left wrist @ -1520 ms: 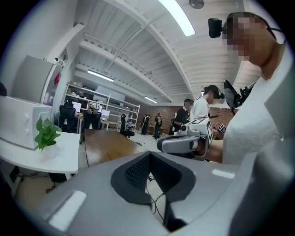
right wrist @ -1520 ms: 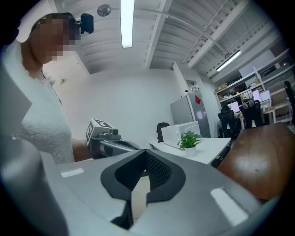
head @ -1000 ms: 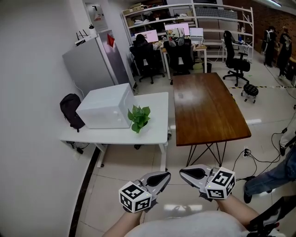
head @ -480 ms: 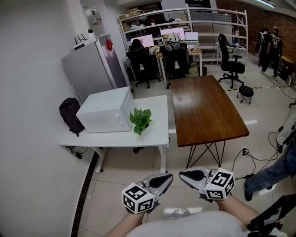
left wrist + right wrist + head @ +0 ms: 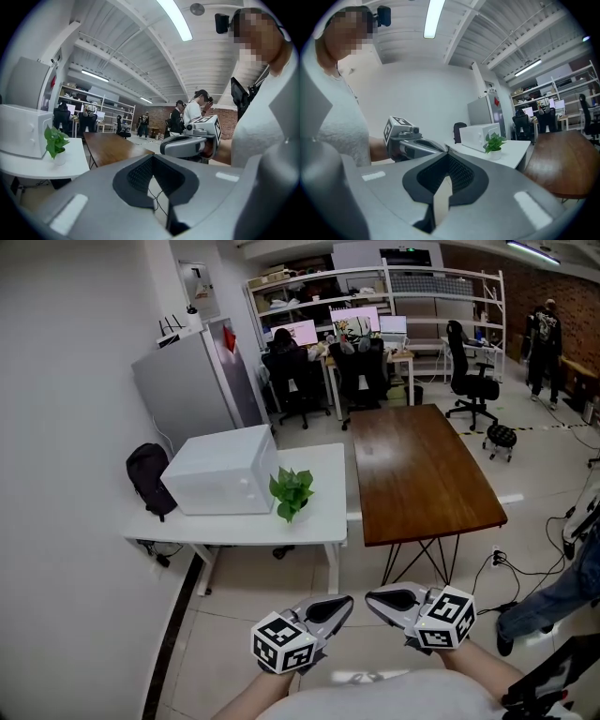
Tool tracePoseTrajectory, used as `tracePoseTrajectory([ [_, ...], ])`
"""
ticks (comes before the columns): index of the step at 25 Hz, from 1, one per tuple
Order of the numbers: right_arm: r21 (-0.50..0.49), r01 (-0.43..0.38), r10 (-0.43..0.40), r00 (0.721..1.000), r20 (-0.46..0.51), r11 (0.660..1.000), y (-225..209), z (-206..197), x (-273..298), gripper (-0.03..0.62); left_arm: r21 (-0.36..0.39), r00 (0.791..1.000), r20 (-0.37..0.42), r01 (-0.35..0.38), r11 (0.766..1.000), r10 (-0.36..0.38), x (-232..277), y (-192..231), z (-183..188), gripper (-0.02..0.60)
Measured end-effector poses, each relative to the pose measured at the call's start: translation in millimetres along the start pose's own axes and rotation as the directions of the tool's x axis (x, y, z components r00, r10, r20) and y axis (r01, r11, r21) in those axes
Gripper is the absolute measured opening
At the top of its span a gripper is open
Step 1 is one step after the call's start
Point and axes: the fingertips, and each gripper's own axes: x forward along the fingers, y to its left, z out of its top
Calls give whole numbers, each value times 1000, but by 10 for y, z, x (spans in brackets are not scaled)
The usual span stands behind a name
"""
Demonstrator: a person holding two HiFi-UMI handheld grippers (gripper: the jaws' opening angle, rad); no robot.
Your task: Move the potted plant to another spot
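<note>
The potted plant (image 5: 292,491), green leaves in a small white pot, stands on the white table (image 5: 319,521) near its front edge, beside a white box-shaped appliance (image 5: 223,482). It also shows small in the left gripper view as the plant (image 5: 55,143) and in the right gripper view as the plant (image 5: 493,142). My left gripper (image 5: 342,602) and right gripper (image 5: 372,594) hover side by side over the floor, well short of the table, tips pointing toward each other. Both are shut with nothing held. Each shows in the other's view: the right gripper (image 5: 187,144), the left gripper (image 5: 410,145).
A brown wooden table (image 5: 422,474) adjoins the white one on the right. A black backpack (image 5: 150,479) leans by the wall, with a grey cabinet (image 5: 192,381) behind. Cables (image 5: 511,563) lie on the tiled floor and a person's leg (image 5: 553,601) is at the right. Office chairs and desks stand further back.
The head view has tilted slightly, so the tables sit a little lower in the picture. Both grippers stay shut and close together, drifting only slightly. The plant has not moved on the table.
</note>
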Motion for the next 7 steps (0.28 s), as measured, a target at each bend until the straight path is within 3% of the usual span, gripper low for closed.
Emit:
tracePoseTrajectory([
  [7,-8,-16,16,1000,1,1000,36,59,9,4,23,1000,16,-14,1000,13,-65,-38,107,-5],
])
